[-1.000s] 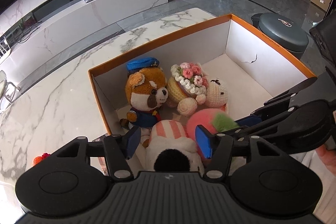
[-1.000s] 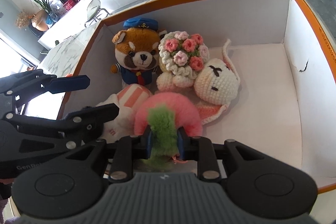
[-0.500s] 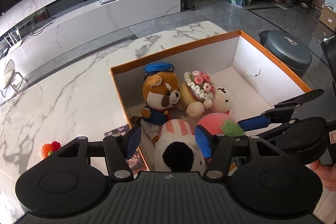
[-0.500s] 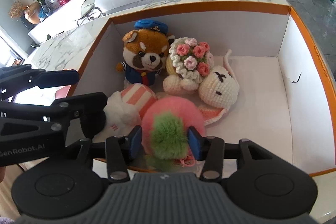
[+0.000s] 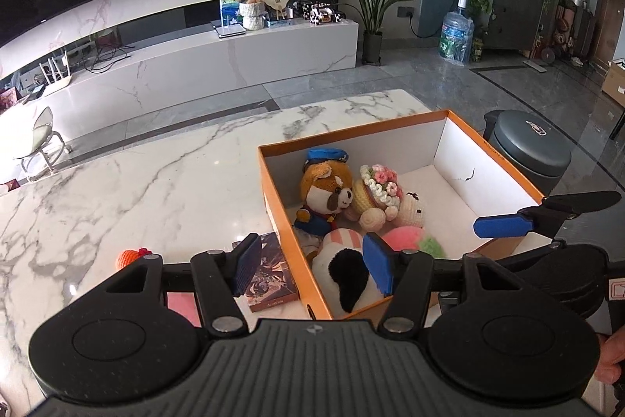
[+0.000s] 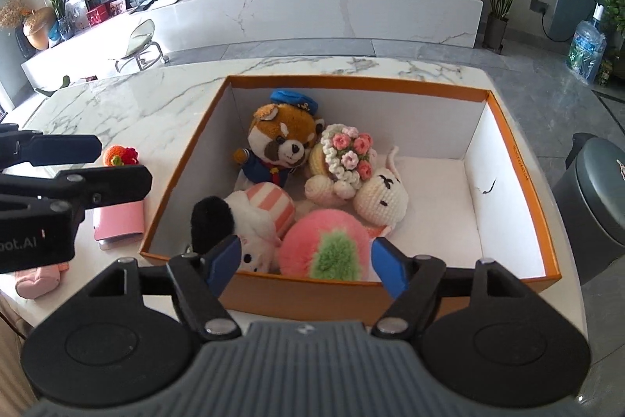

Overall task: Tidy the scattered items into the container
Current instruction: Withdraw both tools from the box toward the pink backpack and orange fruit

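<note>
Our right claw (image 6: 302,262) has just been opening and stands wide and empty above the peach (image 6: 326,245), now in the box (image 6: 511,151). Our left claw (image 5: 312,266), half open and empty, is nearer the book (image 5: 269,274) on the worktop (image 5: 136,190), probably next.

The left gripper's (image 5: 310,268) body hid the near end of the pink case (image 5: 183,303) and the lower edge of the dark printed box (image 5: 267,276). In the right wrist view, the orange box's (image 6: 183,159) near wall covered the underside of the pink-and-green plush (image 6: 324,249), and the pink soft item (image 6: 37,280) at the table edge was partly hidden. The lettering on the trash bin's lid (image 5: 535,127) was too small to read.
</note>
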The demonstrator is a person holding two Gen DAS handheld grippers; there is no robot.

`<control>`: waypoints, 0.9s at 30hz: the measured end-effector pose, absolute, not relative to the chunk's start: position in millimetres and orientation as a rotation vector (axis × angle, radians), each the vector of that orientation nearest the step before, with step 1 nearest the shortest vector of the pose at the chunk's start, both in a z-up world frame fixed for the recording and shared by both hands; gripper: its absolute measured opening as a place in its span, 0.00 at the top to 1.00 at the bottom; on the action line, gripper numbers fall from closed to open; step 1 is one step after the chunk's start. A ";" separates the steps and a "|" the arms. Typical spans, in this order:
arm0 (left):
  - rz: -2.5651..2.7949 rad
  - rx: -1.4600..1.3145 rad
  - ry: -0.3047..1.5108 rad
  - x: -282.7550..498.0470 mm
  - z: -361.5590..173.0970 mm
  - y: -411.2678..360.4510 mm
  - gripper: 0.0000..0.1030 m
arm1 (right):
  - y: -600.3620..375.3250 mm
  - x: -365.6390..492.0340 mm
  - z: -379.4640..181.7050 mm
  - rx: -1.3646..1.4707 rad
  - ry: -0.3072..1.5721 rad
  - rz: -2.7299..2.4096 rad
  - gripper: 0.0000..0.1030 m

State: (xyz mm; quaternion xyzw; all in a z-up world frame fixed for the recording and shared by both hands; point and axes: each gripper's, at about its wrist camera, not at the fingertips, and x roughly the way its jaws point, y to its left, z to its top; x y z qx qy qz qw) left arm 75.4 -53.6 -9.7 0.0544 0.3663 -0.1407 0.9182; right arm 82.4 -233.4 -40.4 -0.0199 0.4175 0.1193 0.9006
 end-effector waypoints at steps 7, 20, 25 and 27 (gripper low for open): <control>-0.223 0.073 0.702 48.3 6.7 -25.5 0.34 | -193.8 50.5 -9.9 -0.093 0.746 0.276 0.27; -0.004 -0.051 0.655 6.9 10.0 57.9 0.34 | -105.3 8.9 8.0 -0.221 0.633 0.401 0.25; 0.053 -0.103 0.656 -5.2 0.1 89.2 0.34 | -65.5 -3.8 4.7 -0.277 0.603 0.440 0.23; 0.082 -0.108 0.665 -11.2 -6.1 103.4 0.34 | -50.4 -7.7 -1.3 -0.302 0.597 0.456 0.23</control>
